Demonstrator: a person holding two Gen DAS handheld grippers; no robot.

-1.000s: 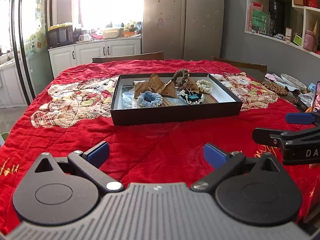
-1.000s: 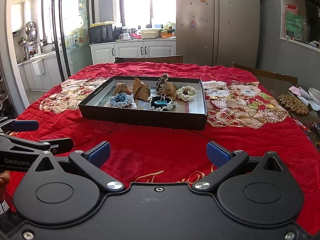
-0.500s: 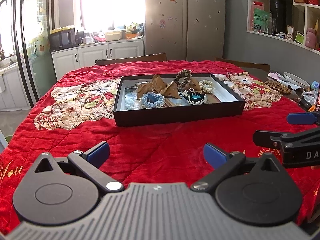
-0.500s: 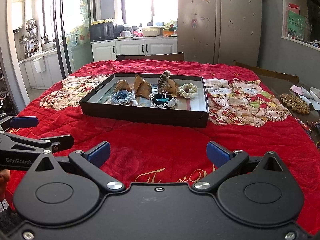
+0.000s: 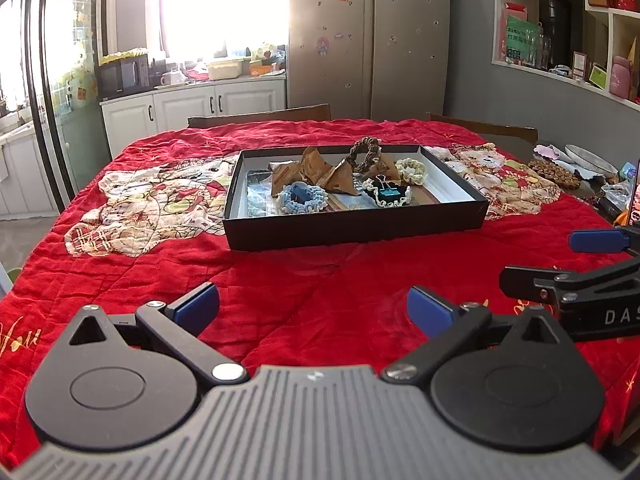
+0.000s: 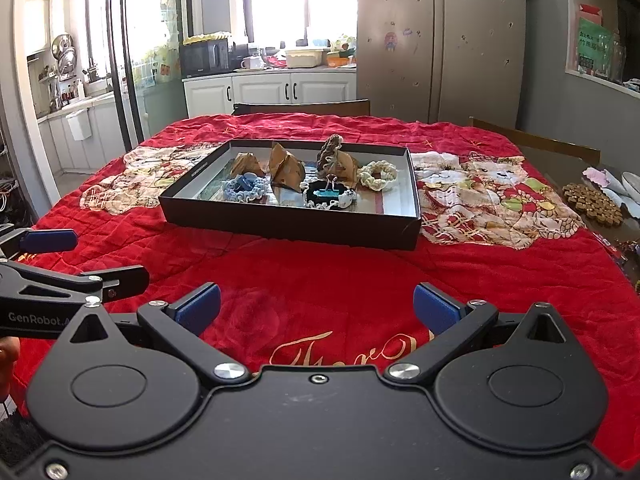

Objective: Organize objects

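A shallow black tray (image 5: pixel 352 226) (image 6: pixel 288 226) stands mid-table on the red cloth. In it lie brown paper wedges (image 5: pixel 316 170) (image 6: pixel 286 168), a blue crocheted scrunchie (image 5: pixel 302 198) (image 6: pixel 246 190), a black-and-white scrunchie with a teal binder clip (image 5: pixel 390 194) (image 6: pixel 328 196), a brown scrunchie (image 5: pixel 364 152) and a cream scrunchie (image 5: pixel 412 168) (image 6: pixel 378 172). My left gripper (image 5: pixel 313 307) is open and empty, well short of the tray. My right gripper (image 6: pixel 317 307) is open and empty too, beside it; each shows at the other view's edge (image 5: pixel 576 268) (image 6: pixel 60 260).
The red quilted cloth (image 5: pixel 280 280) covers the table. At the right edge lie a brown beaded mat (image 6: pixel 592 202) and dishes (image 5: pixel 590 158). Wooden chairs (image 5: pixel 260 116) stand behind the table. Cabinets, a fridge and shelves line the walls.
Both views have risen slightly and drawn back a little from the tray. Both grippers stay open and empty. Nothing in the tray has moved.
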